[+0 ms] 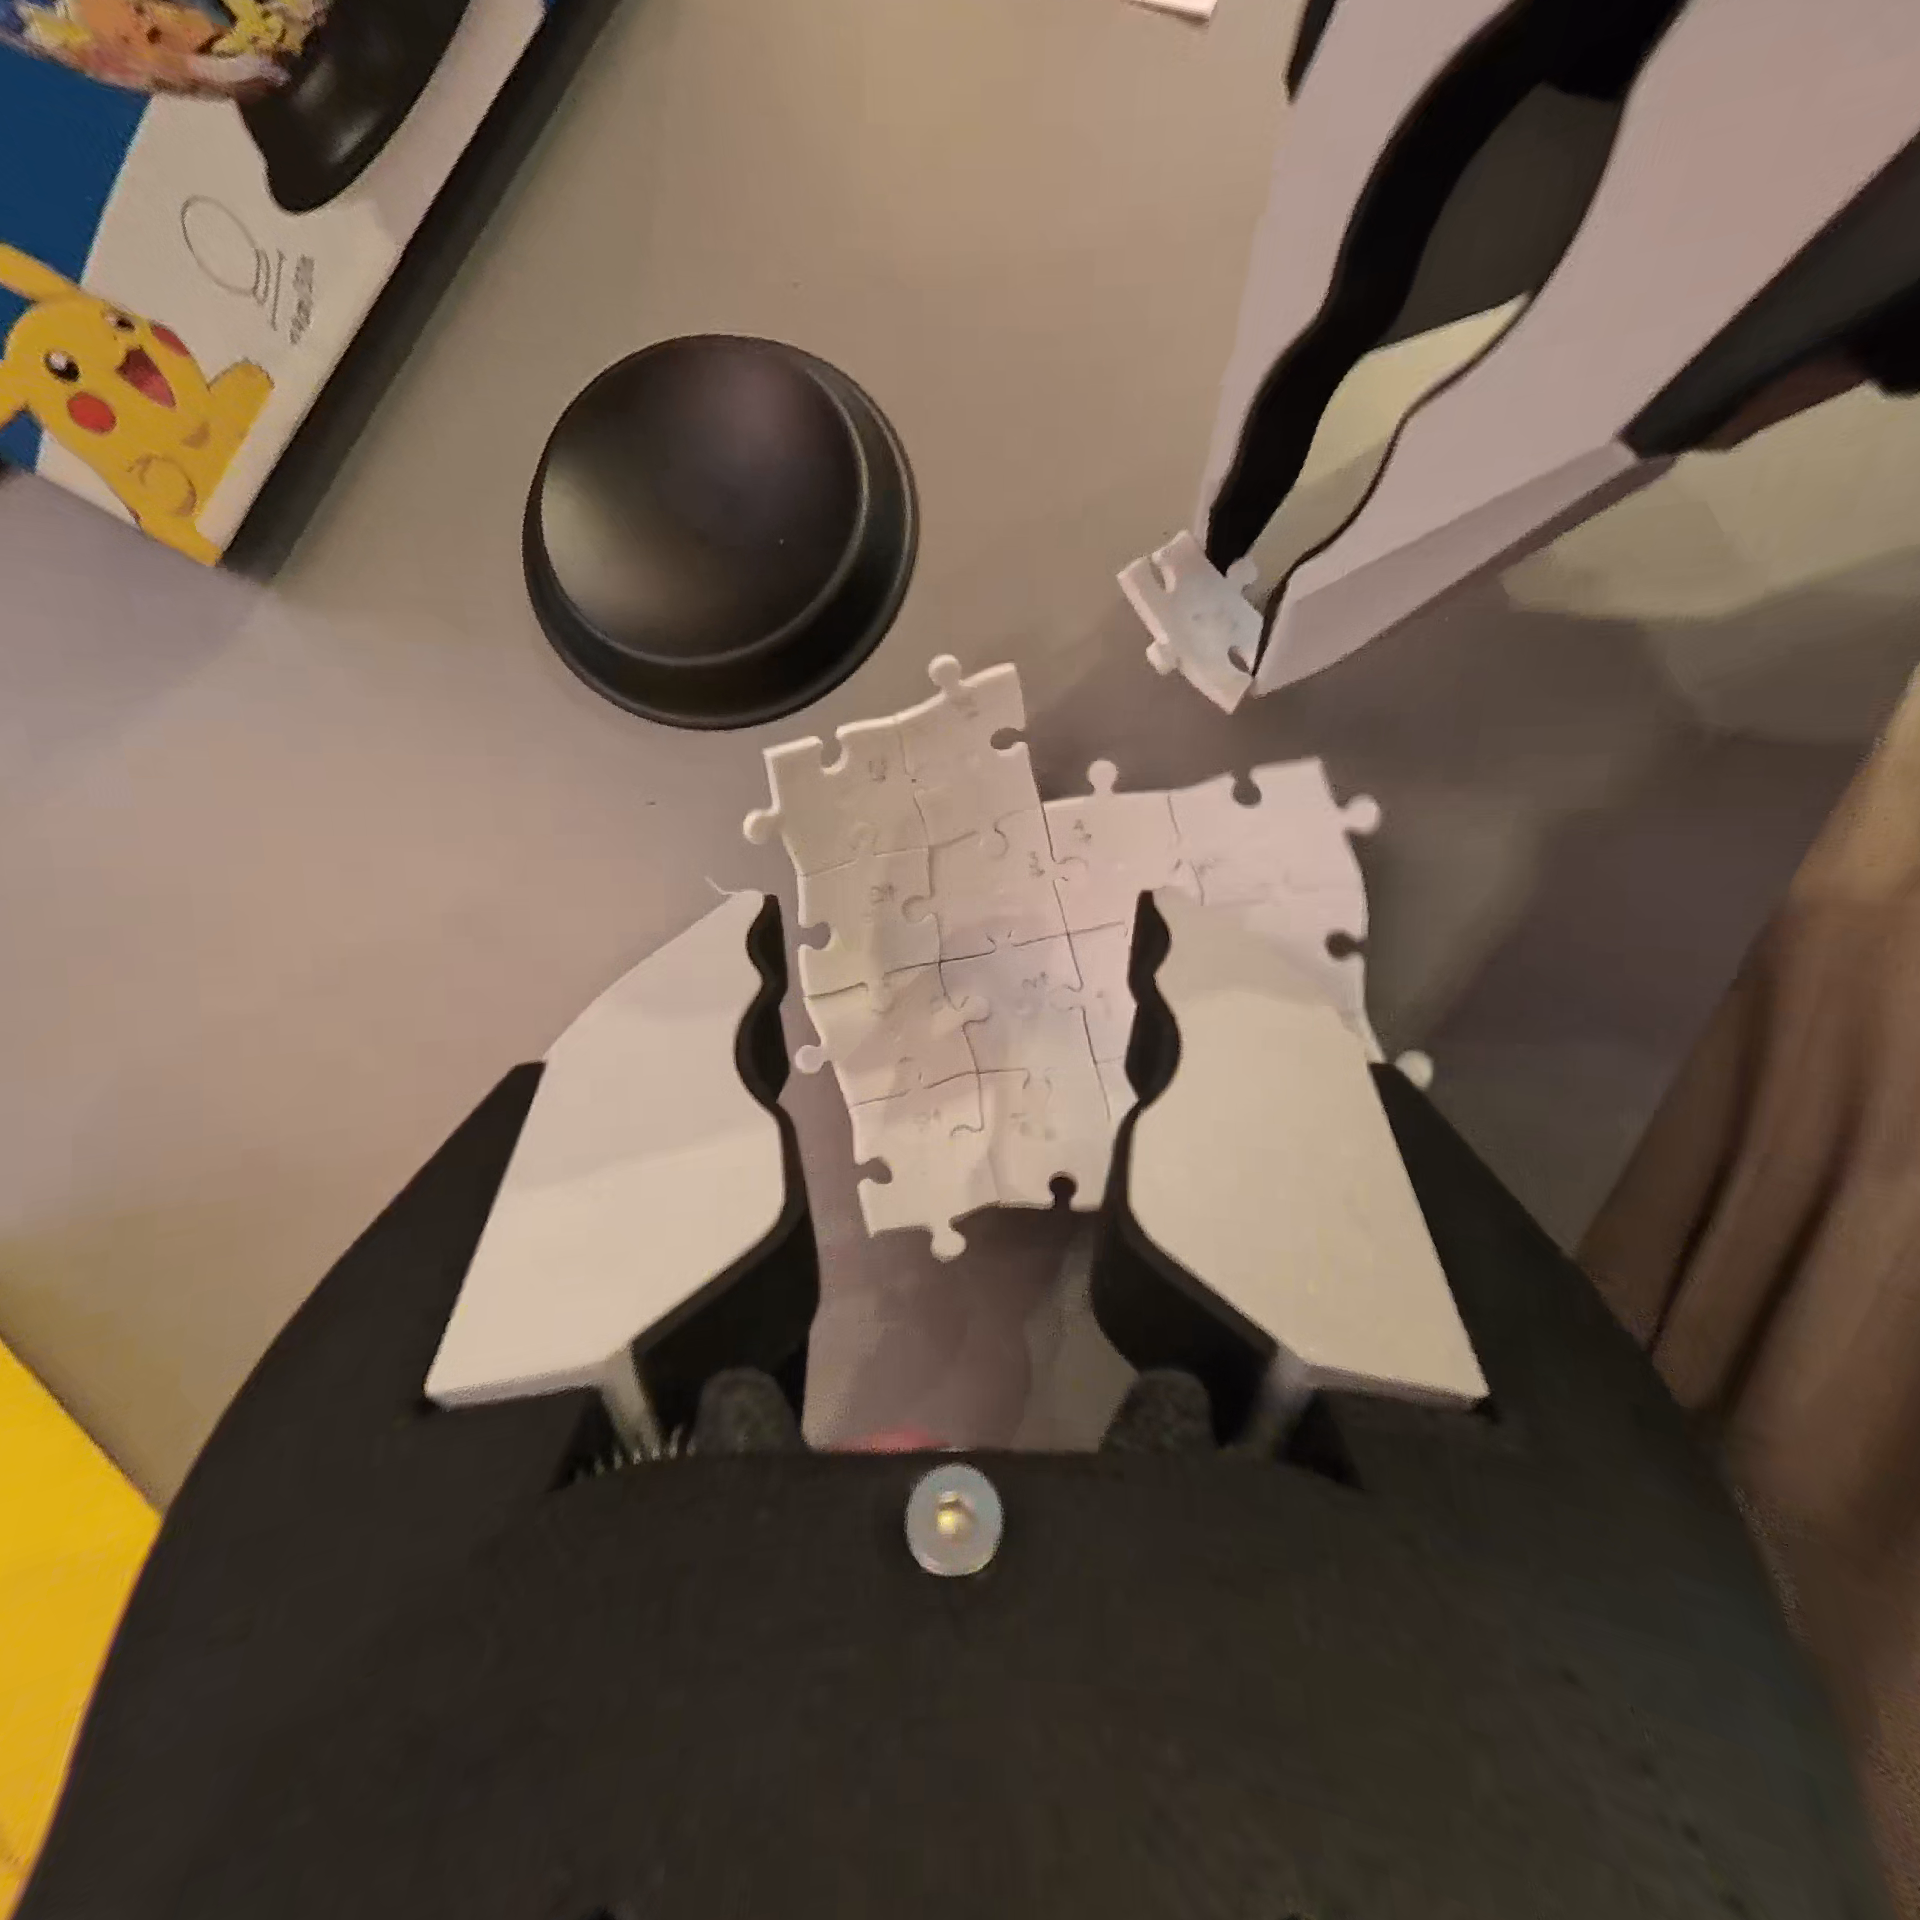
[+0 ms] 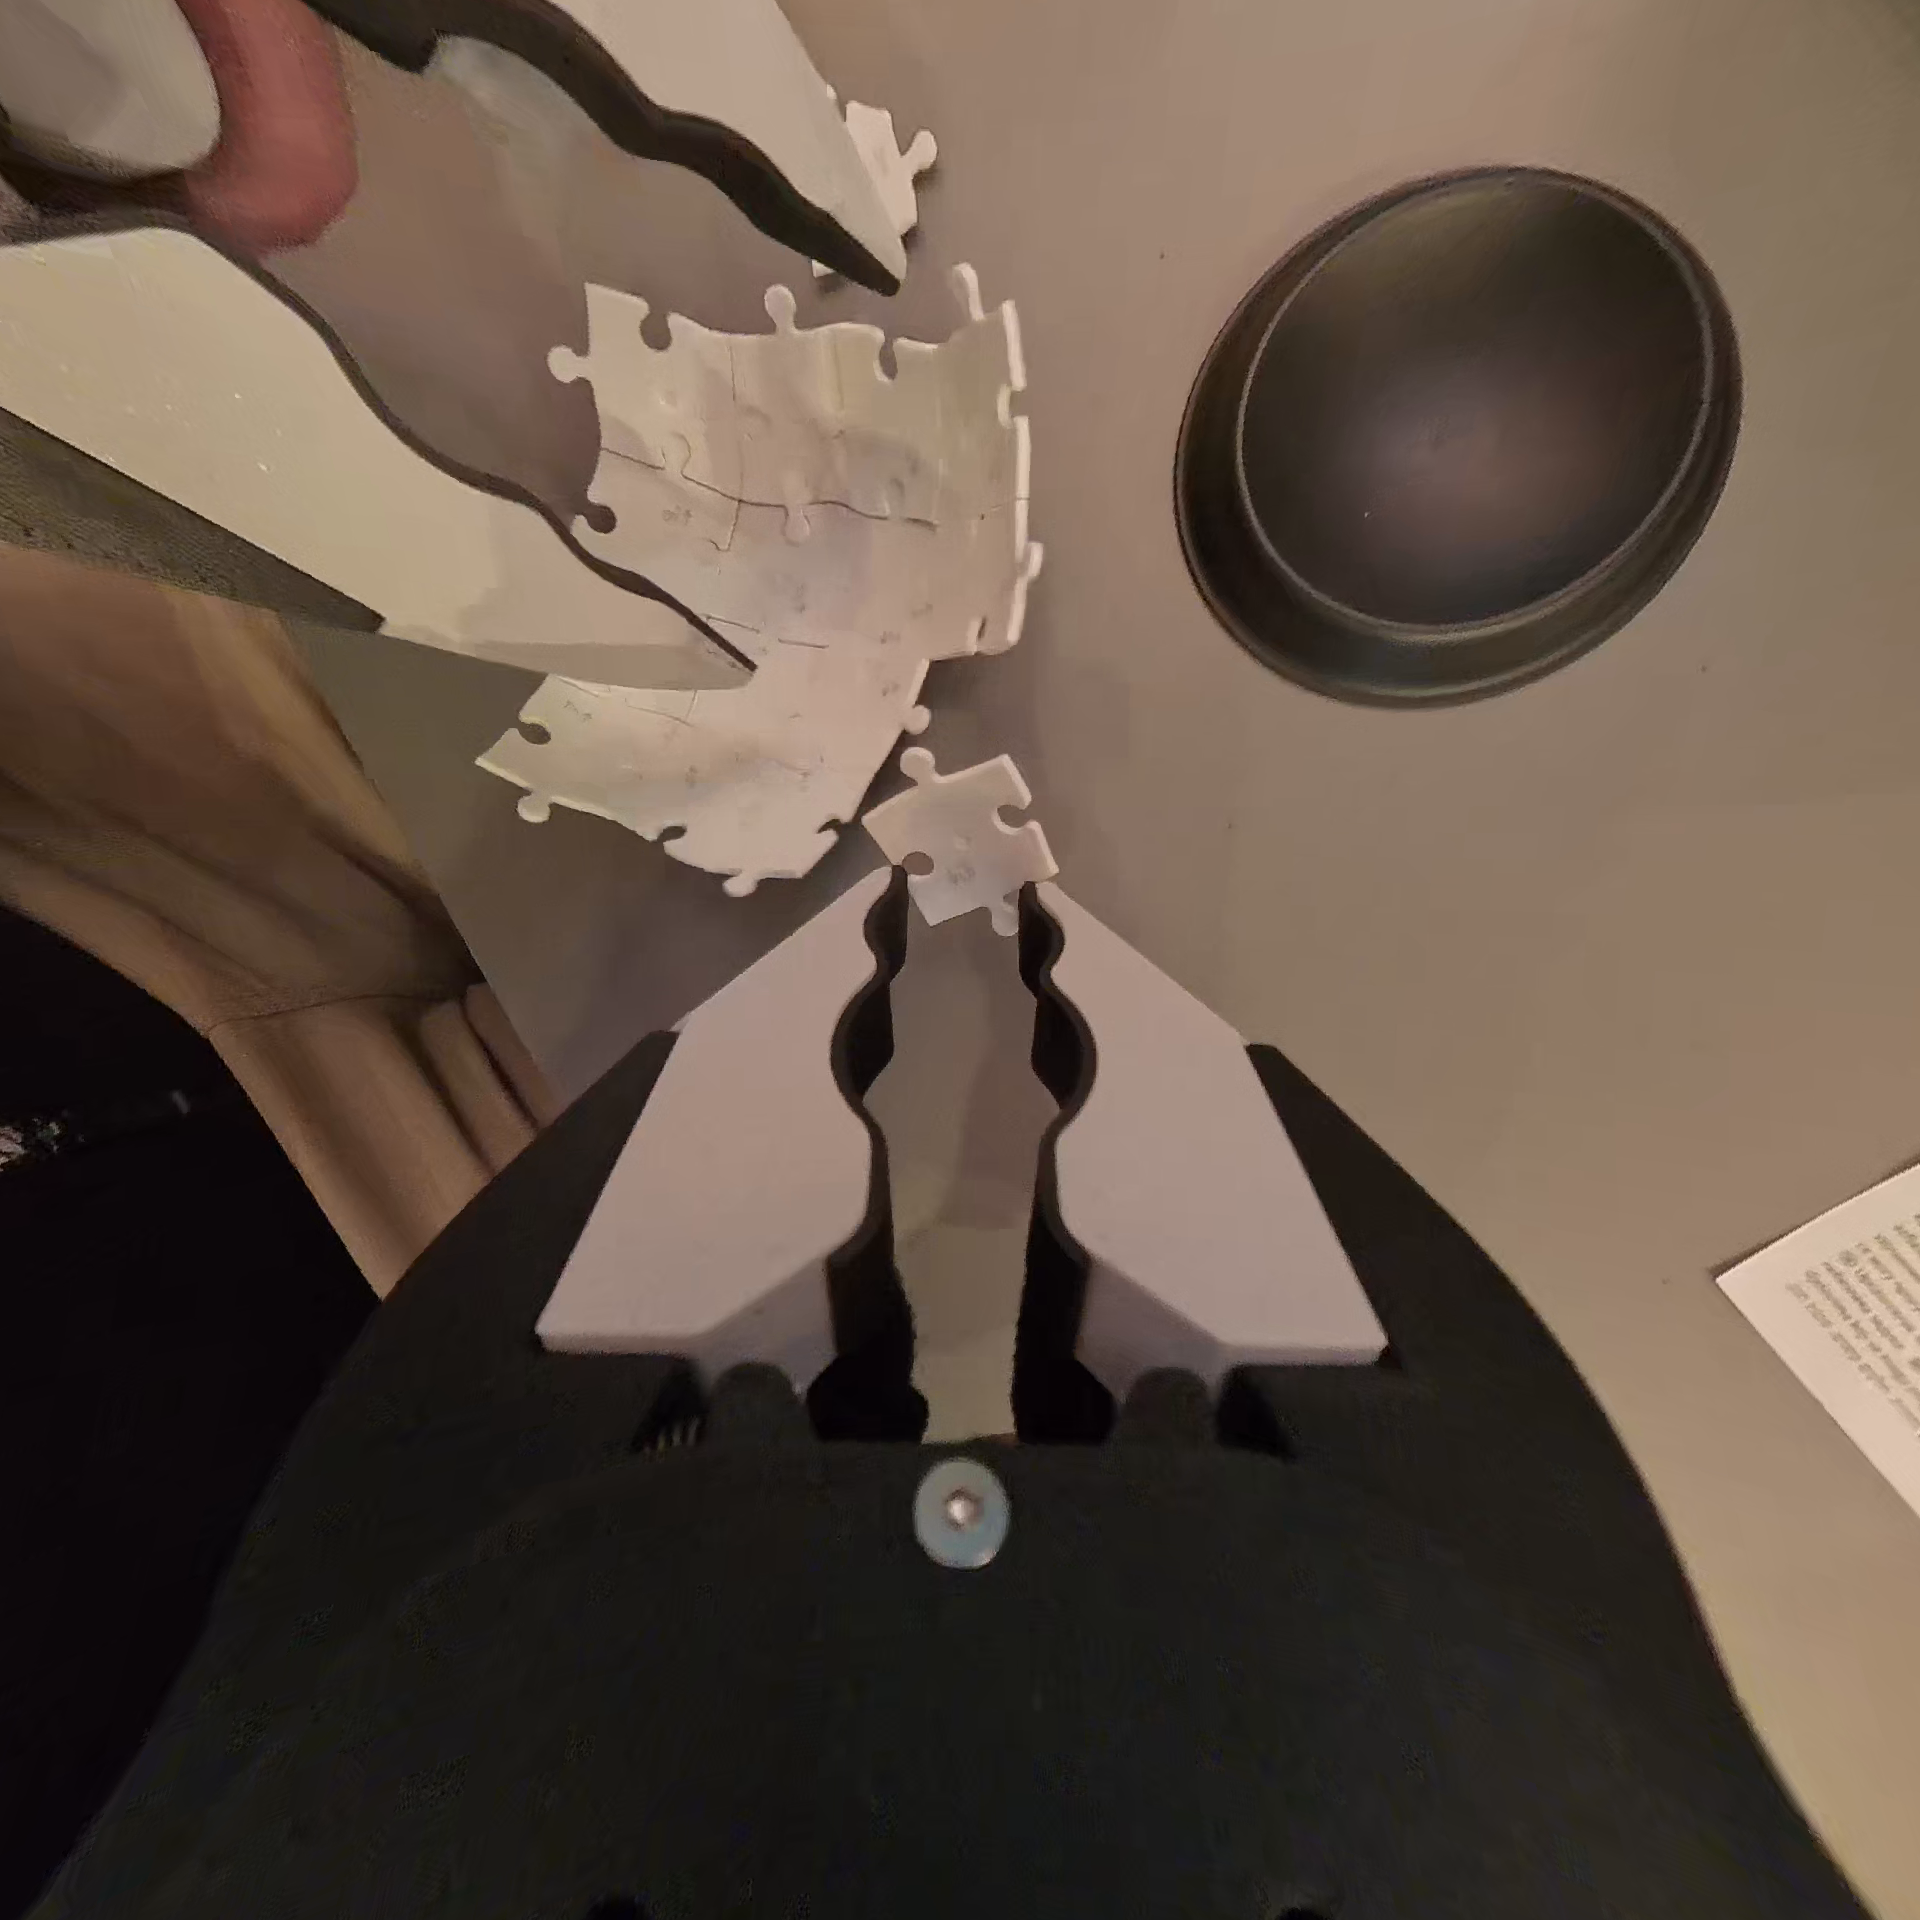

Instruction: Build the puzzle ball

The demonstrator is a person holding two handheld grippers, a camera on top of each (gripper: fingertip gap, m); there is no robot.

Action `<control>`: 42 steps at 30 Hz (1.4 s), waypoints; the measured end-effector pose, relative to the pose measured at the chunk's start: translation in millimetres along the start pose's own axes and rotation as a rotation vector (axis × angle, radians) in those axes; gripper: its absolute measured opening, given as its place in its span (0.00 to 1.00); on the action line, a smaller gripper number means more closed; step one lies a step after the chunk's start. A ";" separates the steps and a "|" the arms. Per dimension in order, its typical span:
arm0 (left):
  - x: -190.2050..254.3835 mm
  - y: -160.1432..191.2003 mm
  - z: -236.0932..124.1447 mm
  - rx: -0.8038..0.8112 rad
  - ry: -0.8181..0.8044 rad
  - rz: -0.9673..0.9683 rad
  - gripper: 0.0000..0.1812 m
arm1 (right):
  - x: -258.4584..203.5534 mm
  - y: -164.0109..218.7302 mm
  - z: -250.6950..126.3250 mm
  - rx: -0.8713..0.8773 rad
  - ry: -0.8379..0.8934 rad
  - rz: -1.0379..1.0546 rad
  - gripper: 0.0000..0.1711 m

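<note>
Black stand (image 1: 720, 530) beside puzzle sheet (image 1: 997, 966) — bare table (image 1: 312, 831) leftward

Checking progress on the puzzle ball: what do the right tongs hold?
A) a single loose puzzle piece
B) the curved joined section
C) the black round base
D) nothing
A: the right tongs pinch a single puzzle piece, apart from the curved joined section in the left tongs.

Partly out of my sight: puzzle box (image 1: 156, 343) and printed sheet (image 2: 1839, 1320) cropped by frame edges; curved puzzle section (image 1: 977, 966) half-covered by my left gripper's fingers (image 1: 1247, 1143).

Left gripper (image 1: 951, 925) spread, right gripper (image 2: 961, 894) pinched.
</note>
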State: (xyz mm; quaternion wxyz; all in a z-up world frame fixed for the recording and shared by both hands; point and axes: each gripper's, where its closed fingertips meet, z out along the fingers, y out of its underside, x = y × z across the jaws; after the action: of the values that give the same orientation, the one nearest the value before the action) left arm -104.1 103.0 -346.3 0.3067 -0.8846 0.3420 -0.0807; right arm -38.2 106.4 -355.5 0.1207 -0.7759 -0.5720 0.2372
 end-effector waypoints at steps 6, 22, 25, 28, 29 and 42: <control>-8.4 5.7 5.1 -0.048 0.002 0.031 0.36 | 0.0 -8.7 -2.8 0.012 0.015 0.009 0.11; 8.7 21.6 18.2 -0.081 0.051 -0.233 0.37 | -0.2 -24.3 21.3 -0.126 0.130 -0.020 0.11; 11.9 22.7 14.3 -0.078 0.070 -0.248 0.36 | 2.4 -24.2 24.2 -0.138 0.144 -0.017 0.11; 15.7 24.2 11.5 -0.076 0.098 -0.257 0.36 | 3.7 -22.7 26.7 -0.154 0.156 -0.025 0.12; 17.0 25.8 11.5 -0.083 0.107 -0.258 0.36 | 6.1 -21.8 26.7 -0.164 0.175 -0.035 0.12; 24.8 19.6 7.9 -0.061 0.223 -0.271 0.34 | 14.9 -19.1 27.5 -0.234 0.211 -0.049 0.12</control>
State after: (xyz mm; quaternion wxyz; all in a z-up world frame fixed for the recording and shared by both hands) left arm -93.5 79.3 -366.0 0.2262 -0.9170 0.2539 -0.2087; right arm -64.6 124.2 -373.8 0.0948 -0.7912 -0.5984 0.0830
